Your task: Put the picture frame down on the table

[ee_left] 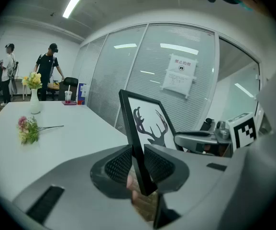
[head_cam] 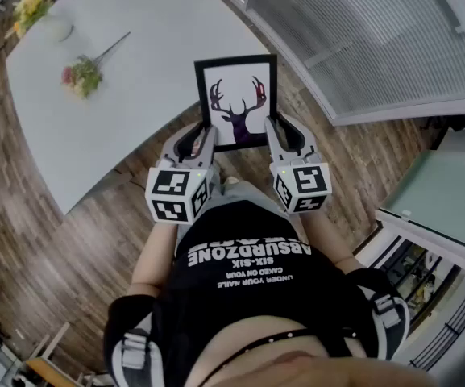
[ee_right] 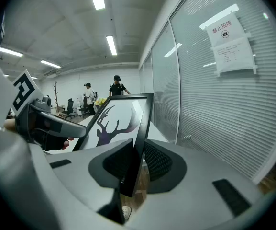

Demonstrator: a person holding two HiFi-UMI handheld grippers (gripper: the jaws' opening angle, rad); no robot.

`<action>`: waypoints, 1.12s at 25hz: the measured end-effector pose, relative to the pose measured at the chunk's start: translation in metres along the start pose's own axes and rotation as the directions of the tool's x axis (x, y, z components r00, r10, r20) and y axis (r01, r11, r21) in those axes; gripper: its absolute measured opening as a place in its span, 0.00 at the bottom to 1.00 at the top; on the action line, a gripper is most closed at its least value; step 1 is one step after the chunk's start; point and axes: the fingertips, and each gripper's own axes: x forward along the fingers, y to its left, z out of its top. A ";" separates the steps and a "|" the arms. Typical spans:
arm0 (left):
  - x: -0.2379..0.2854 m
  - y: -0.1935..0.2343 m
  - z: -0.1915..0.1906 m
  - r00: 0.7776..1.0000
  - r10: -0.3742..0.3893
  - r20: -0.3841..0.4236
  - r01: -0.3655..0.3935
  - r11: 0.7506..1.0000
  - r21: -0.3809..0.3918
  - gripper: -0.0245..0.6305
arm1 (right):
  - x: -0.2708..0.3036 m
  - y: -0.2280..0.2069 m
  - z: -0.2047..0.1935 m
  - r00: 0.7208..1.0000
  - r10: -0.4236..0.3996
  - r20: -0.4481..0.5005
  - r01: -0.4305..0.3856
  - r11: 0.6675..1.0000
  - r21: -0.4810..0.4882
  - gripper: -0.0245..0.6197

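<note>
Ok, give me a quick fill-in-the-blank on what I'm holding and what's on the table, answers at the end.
1. The picture frame has a ___ border.
2. In the head view, the left tool is shut on the frame's ___ edge, the right tool on the opposite one.
3. A loose bunch of flowers lies on the white ___.
4. The flowers in the vase are ___.
Missing words: black; left; table; yellow.
</note>
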 end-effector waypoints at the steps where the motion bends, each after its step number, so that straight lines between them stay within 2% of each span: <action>1: 0.003 0.003 -0.002 1.000 0.001 -0.006 -0.002 1.000 -0.006 0.18 | 0.003 0.000 -0.002 1.000 0.002 -0.006 -0.002 1.000 0.004 0.17; 8: 0.010 0.008 -0.002 1.000 0.003 -0.011 -0.003 1.000 -0.011 0.18 | 0.011 -0.003 -0.004 1.000 0.005 -0.012 -0.004 1.000 0.009 0.17; 18: 0.012 0.009 0.002 1.000 -0.015 -0.010 0.015 1.000 0.005 0.18 | 0.009 -0.003 -0.001 0.999 -0.037 -0.009 0.038 0.999 0.029 0.17; 23: 0.025 0.017 0.014 1.000 -0.025 -0.006 0.025 1.000 0.013 0.18 | 0.024 -0.010 0.007 0.999 -0.048 -0.003 0.048 0.998 0.033 0.17; 28: 0.051 0.043 0.038 0.999 -0.036 -0.014 0.037 0.999 0.017 0.18 | 0.062 -0.019 0.024 0.998 -0.056 -0.005 0.056 0.997 0.043 0.17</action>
